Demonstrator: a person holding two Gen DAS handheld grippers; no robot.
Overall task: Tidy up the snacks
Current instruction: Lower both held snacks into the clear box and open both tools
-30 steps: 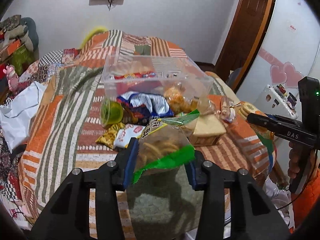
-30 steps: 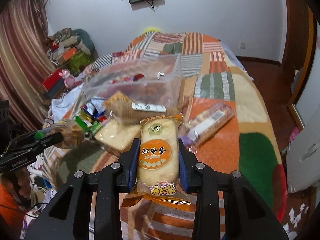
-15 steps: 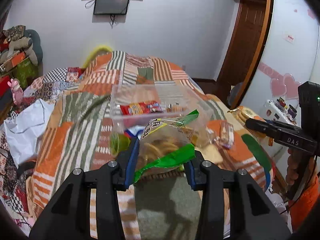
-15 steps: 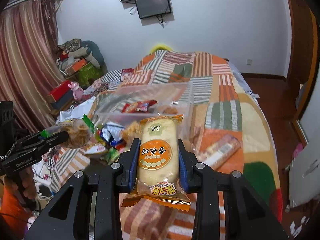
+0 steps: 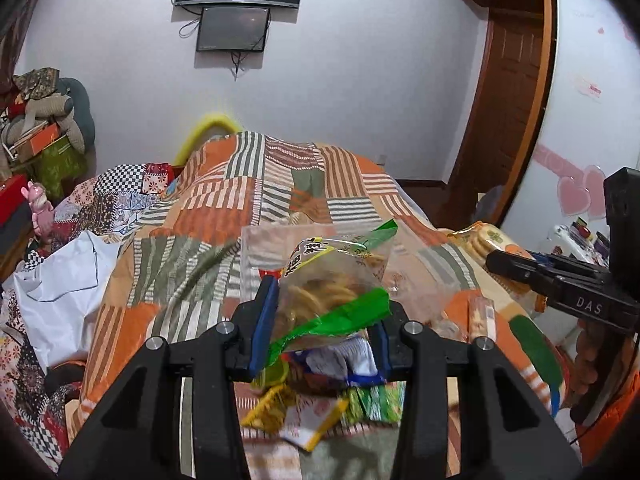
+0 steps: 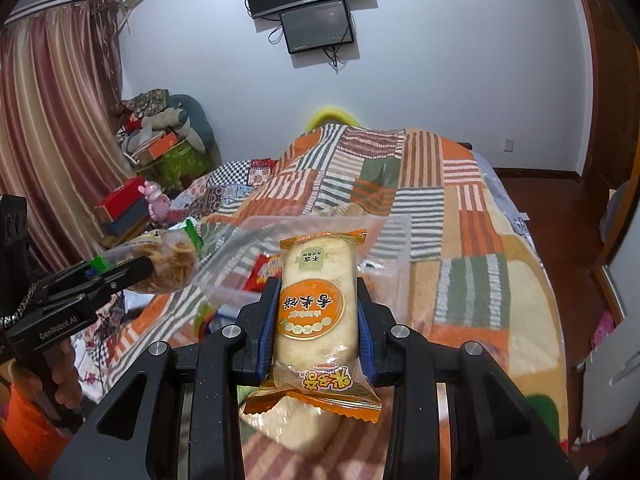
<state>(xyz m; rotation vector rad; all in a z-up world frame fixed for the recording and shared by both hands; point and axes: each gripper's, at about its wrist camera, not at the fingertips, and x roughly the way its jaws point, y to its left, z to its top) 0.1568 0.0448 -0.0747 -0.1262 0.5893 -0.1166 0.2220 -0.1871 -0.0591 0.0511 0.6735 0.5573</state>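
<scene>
My left gripper (image 5: 324, 320) is shut on a clear and green bag of fried snacks (image 5: 332, 288) and holds it in the air above the bed; the bag also shows in the right wrist view (image 6: 168, 264). My right gripper (image 6: 316, 324) is shut on an orange pack of rice crackers (image 6: 316, 312), also lifted; it shows at the right of the left wrist view (image 5: 488, 240). A clear plastic box (image 6: 392, 248) sits on the quilt beyond both, with a red packet (image 6: 264, 272) inside. Several loose snack packets (image 5: 312, 404) lie below my left gripper.
The striped patchwork quilt (image 5: 248, 184) covers the bed. White cloth (image 5: 64, 276) and clutter lie at the left. A wooden door (image 5: 500, 92) and a white wardrobe (image 5: 580, 88) stand at the right. Screens (image 6: 316, 8) hang on the far wall.
Both grippers have risen and tilted up with their packs held. The snack pile and the box have dropped lower in both views.
</scene>
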